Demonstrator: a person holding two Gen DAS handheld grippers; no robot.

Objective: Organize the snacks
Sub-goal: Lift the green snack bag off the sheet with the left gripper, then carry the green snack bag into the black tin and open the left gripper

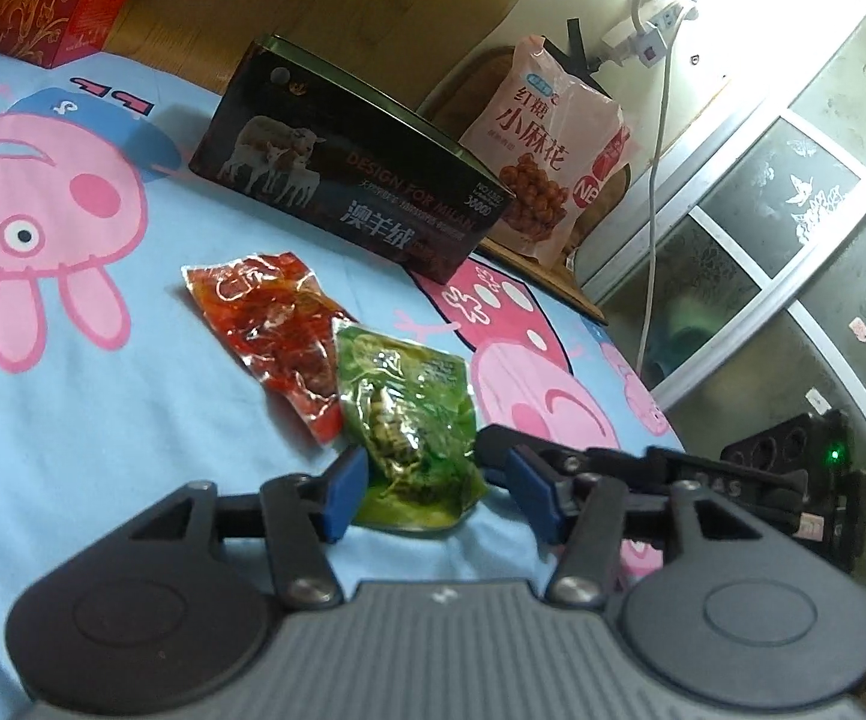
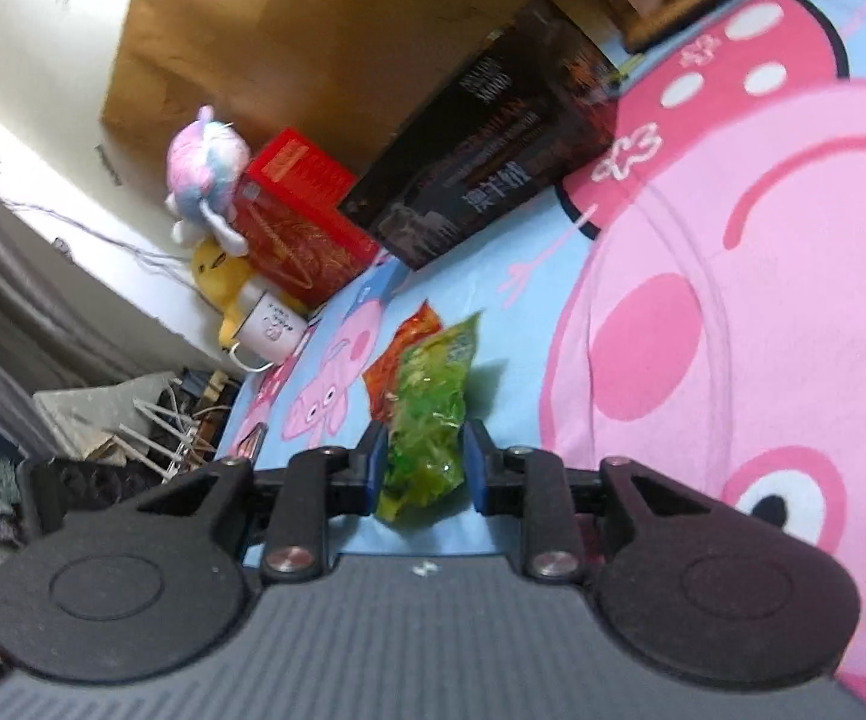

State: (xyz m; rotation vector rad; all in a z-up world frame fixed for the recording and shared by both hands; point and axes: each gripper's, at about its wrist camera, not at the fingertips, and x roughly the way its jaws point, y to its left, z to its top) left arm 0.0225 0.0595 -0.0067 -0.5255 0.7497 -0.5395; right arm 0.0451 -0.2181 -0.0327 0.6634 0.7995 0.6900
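Note:
A green snack packet [image 1: 402, 408] lies on the blue cartoon-pig bedsheet [image 1: 72, 408], its far end overlapping a red snack packet [image 1: 276, 318]. My left gripper [image 1: 439, 489] is open and straddles the green packet's near end. Its left pad is at the packet's edge and its right pad stands clear of it. In the right wrist view the green packet [image 2: 426, 414] fills the gap of my right gripper [image 2: 423, 465], with both blue pads against its sides. The red packet [image 2: 411, 330] peeks out behind it.
A dark tin box with sheep on it [image 1: 342, 162] stands behind the packets, with a pink snack bag [image 1: 553, 150] upright to its right. A red box [image 2: 300, 216], plush toys [image 2: 204, 174] and a white mug [image 2: 270, 330] sit by the headboard. The bed's edge and a hanging cable [image 1: 658, 180] are on the right.

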